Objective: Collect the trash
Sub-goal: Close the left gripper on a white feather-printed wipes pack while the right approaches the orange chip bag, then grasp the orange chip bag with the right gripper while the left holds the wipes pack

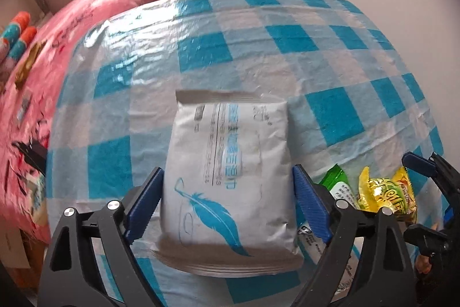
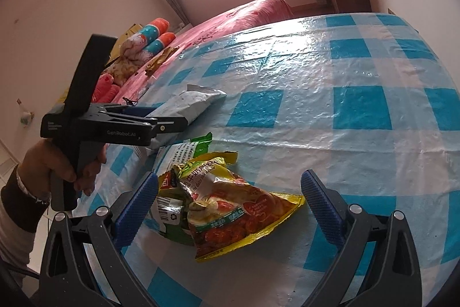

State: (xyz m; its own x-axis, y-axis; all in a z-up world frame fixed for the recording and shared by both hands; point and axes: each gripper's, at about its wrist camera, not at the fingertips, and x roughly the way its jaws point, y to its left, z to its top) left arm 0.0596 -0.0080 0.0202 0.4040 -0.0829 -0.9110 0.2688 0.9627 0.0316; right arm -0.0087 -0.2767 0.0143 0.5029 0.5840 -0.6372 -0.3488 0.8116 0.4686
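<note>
Left tongs (image 1: 227, 206) wide, straddling white pouch (image 1: 230, 171) (pads clear); right tongs (image 2: 230, 209) wide over yellow wrapper (image 2: 241, 209), table's (image 2: 345, 76) 6 o'clock.

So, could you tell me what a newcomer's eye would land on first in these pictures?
Probably the white packet with a blue feather, lying on the blue checked tablecloth between the open fingers of the left gripper. Next, the yellow wrapper, crumpled with a green wrapper ahead of the open right gripper. Behind the table is a pink bed.
</note>
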